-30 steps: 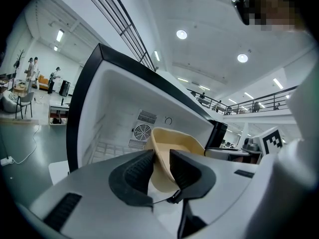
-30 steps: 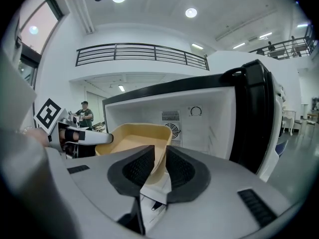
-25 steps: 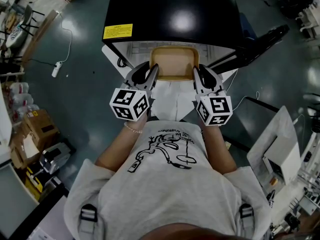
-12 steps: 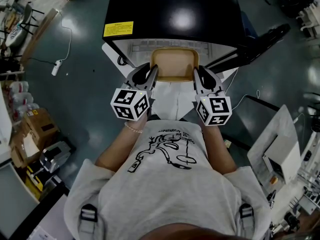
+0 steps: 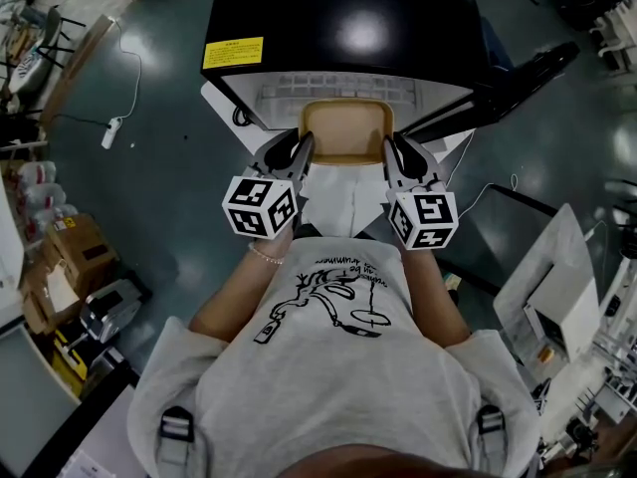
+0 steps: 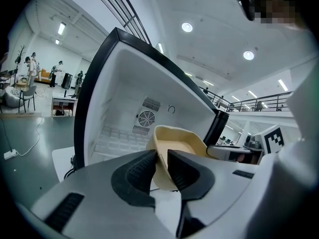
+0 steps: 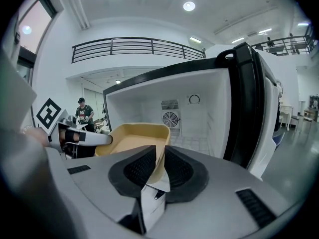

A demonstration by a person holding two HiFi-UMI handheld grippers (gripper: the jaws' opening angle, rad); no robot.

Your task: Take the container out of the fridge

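A tan, shallow plastic container (image 5: 346, 127) hangs at the open front of a black fridge (image 5: 338, 18) with a white inside (image 6: 124, 118). My left gripper (image 5: 302, 153) is shut on the container's left wall; its jaws have just been closing on that wall (image 6: 162, 156). At the other side, my right gripper (image 5: 391, 155) is shut on the right wall, whose thin edge shows between the pads (image 7: 160, 158). In both gripper views the container (image 7: 134, 136) looks empty and sits level in front of the fridge's back fan.
The fridge's black door (image 5: 518, 78) stands open to the right. A white sheet (image 5: 338, 202) lies under the container on the dark floor. A cable and plug (image 5: 114, 132) lie at the left, cardboard boxes (image 5: 70, 252) further left, and white equipment (image 5: 557, 307) at the right.
Both grippers and the container between them have sunk a little. More of the fridge's white shelf now shows behind the container.
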